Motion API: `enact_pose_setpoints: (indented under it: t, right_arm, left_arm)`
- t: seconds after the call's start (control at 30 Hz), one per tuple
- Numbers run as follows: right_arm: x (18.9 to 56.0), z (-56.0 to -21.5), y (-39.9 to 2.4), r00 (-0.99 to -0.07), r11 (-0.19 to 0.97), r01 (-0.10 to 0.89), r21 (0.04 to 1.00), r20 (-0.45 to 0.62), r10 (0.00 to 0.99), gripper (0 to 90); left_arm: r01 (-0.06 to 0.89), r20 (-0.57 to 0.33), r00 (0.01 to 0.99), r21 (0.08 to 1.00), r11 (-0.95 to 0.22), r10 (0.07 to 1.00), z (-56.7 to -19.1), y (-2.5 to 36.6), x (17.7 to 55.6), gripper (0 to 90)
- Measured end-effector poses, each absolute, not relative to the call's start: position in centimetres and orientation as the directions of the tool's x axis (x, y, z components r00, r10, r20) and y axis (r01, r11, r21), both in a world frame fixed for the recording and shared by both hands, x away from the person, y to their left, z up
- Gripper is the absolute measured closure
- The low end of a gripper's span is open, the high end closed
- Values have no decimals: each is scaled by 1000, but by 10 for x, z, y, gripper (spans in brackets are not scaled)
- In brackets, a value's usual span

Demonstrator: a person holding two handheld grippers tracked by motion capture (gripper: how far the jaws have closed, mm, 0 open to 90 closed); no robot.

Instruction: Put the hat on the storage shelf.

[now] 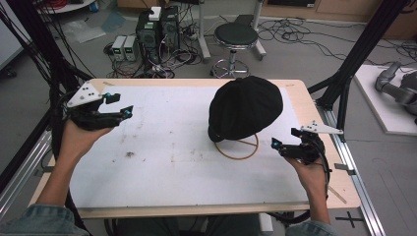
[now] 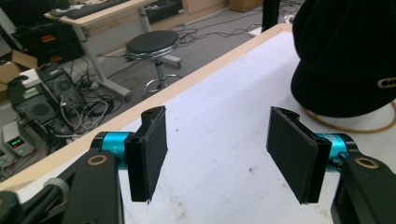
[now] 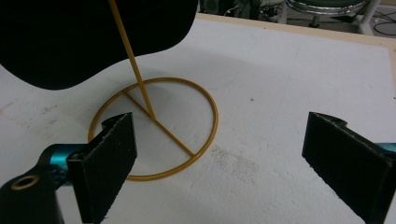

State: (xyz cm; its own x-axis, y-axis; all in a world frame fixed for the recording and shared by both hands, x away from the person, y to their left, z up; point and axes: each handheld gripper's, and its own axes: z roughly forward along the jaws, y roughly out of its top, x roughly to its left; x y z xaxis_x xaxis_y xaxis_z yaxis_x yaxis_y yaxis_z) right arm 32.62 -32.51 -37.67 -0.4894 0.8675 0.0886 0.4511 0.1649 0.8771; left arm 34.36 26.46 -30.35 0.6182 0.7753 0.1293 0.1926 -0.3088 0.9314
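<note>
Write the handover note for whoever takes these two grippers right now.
Left gripper: jaws open, nothing between them, held over the table's left side, pointing toward the cap.
Right gripper: jaws open, empty, just right of the stand's ring base.
Black cap: sits on the gold wire stand, right of centre on the white table.
Done: nothing gripped; the cap is on the stand.
Left: probably close in and grip the cap or stand; which one is unclear.

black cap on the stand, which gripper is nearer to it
Right. The right gripper sits just beside the stand's ring base, below the cap; the left gripper is far across the table.
</note>
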Motion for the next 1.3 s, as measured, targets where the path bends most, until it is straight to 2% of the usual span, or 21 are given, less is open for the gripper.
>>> enact_pose_setpoints:
  t: [0.2,0.77,1.3]
  right_arm:
    - [330,-376,-321,-499,171,450,877,88,862,98]
    - [337,-379,-317,-498,178,461,870,88,863,98]
    - [338,-380,-314,-507,193,456,869,76,858,98]
  left_arm:
    - [222,77,583,943,-249,809,-328,282,328,362]
    - [276,21,493,944,-179,870,-373,307,301,267]
    - [297,33,478,935,-196,878,-383,312,299,246]
